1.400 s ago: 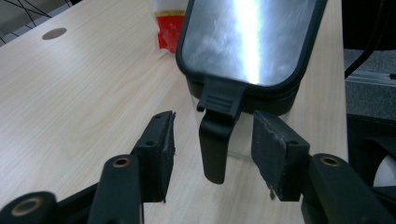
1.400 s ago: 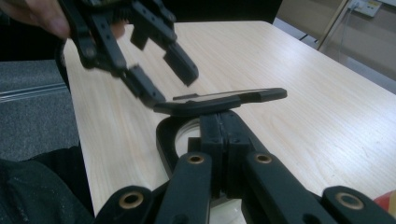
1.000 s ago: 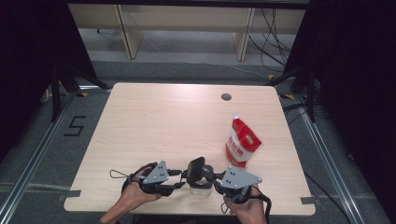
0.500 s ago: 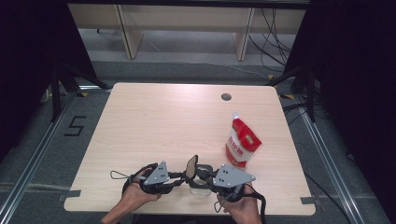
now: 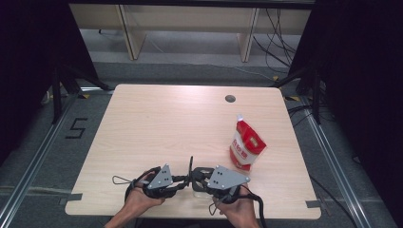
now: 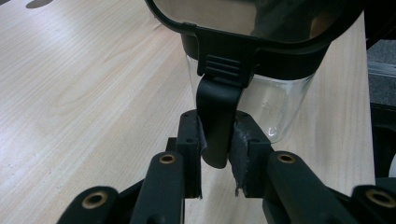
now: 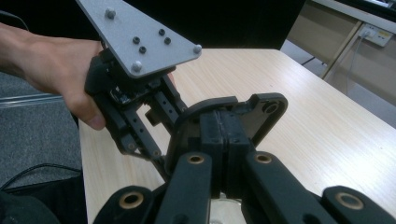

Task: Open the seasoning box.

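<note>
A clear container [image 6: 275, 107] with a black-framed lid [image 6: 233, 14] sits near the table's front edge between my two grippers. A black latch [image 6: 217, 112] hangs from the lid's rim, and my left gripper [image 6: 217, 144] has just been closing and now pinches it between its pads. From the high view the lid [image 5: 191, 164] stands almost on edge, with the left gripper [image 5: 185, 179] on its left. My right gripper [image 5: 197, 176] is on its right. Its jaws [image 7: 219, 135] are pressed together at the near edge of the lid [image 7: 264, 106].
A red and white bag [image 5: 246, 146] stands upright on the right part of the wooden table [image 5: 157, 118], just beyond my right hand. A round cable hole [image 5: 230, 99] is near the far edge. Shelving and cables lie on the floor behind.
The lid has swung from showing its broad face to standing nearly edge-on. My right gripper has shifted a little leftward with it. The left gripper's jaws have closed on the latch.
</note>
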